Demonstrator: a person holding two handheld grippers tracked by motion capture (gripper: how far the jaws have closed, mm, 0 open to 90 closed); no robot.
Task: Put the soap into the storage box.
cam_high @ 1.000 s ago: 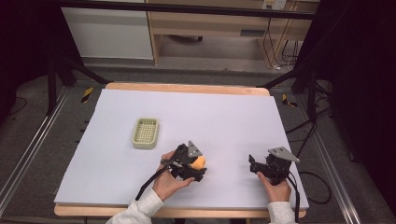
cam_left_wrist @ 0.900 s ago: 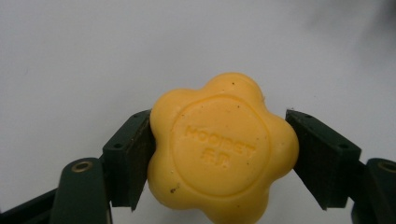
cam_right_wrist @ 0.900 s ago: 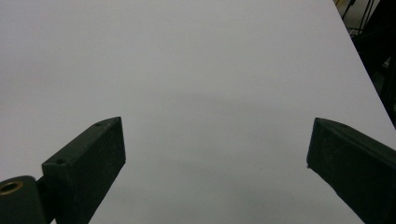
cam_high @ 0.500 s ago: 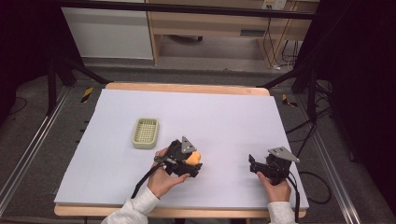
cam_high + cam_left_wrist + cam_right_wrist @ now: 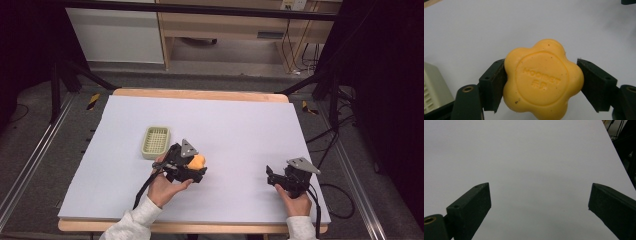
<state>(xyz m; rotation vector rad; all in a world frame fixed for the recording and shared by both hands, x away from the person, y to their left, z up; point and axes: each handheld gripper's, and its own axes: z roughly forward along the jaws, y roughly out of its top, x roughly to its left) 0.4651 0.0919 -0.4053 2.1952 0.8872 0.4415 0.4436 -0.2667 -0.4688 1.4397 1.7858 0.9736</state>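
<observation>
Two hand-held grippers at work over a white table (image 5: pixel 240 115), one of them carrying a bar of soap.

From left: a pale green slotted soap dish (image 5: pixel 155 142) sits on the table, just beside the left gripper (image 5: pixel 196 167), whose jaws are clamped on either side of a yellow flower-shaped soap (image 5: pixel 543 80) (embossed lettering on its round face) that is held clear of the surface, between the dish and the table's middle. Well apart, toward the near right corner, the right gripper (image 5: pixel 270 175) rests low in the person's hand, its jaws spread wide with only bare tabletop between them.
</observation>
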